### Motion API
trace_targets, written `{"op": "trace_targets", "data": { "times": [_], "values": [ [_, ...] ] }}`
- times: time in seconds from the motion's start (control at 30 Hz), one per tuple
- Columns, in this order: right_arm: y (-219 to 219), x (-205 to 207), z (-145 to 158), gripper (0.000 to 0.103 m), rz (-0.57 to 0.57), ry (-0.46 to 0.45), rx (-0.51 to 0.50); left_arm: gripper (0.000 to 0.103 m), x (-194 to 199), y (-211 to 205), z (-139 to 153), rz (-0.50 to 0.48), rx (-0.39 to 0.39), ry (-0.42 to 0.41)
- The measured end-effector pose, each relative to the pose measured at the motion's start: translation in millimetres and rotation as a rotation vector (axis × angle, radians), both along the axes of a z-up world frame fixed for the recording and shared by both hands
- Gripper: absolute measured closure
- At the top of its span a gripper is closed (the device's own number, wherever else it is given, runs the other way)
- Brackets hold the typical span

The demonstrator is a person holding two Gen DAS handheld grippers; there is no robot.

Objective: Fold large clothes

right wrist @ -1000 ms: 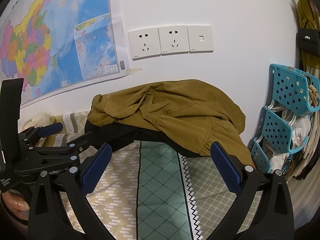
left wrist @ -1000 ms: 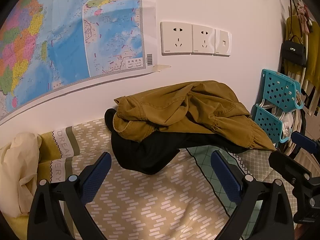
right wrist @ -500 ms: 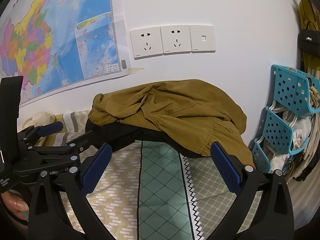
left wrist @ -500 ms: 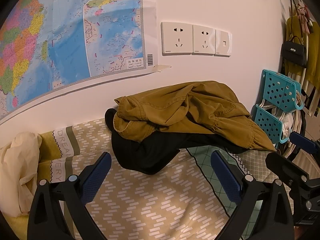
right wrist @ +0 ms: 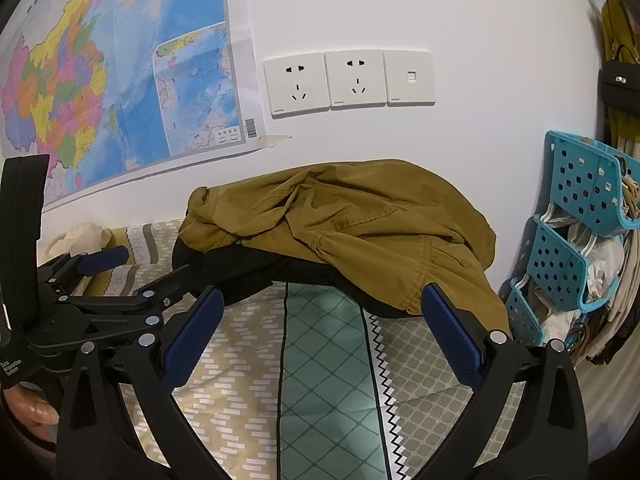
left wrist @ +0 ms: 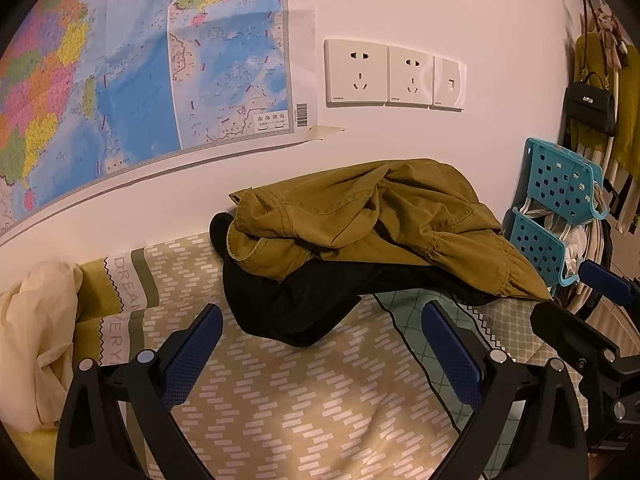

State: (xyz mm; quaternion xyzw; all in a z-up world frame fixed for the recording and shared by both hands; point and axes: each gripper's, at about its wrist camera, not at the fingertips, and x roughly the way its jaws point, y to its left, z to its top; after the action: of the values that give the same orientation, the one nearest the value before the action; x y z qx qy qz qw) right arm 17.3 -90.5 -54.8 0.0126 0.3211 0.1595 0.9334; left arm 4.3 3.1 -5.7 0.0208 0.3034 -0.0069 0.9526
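Readable text: bedsheet [left wrist: 132, 280] has a white band with "DREAM", partly cut off, and a lower band showing "VERY". Left gripper [right wrist: 100, 264] body, in the right wrist view, has white print "Data Acquisition System". Wall map [left wrist: 120, 72] legend box has Chinese characters "南海诸岛" and a barcode beside it; other map labels too small to read. Socket [left wrist: 356, 74] brand marks unreadable.

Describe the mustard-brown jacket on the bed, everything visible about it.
The mustard-brown jacket looks like sturdy woven cotton with stitched seams and a gathered cuff. It lies crumpled and unfolded in a heap against the white wall, draped on top of a black garment that rests on the patterned bedspread. Neither gripper touches it; both are open, short of the pile.
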Motion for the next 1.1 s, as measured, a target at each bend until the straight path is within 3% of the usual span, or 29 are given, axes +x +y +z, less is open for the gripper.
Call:
{"op": "trace_targets", "data": {
  "times": [1.1],
  "values": [
    [4.2,6.0,-2.2,0.006,0.011,-0.002,-0.011,0.007,6.5,4.0,-1.4,0.007,-0.009,0.016]
  ]
}}
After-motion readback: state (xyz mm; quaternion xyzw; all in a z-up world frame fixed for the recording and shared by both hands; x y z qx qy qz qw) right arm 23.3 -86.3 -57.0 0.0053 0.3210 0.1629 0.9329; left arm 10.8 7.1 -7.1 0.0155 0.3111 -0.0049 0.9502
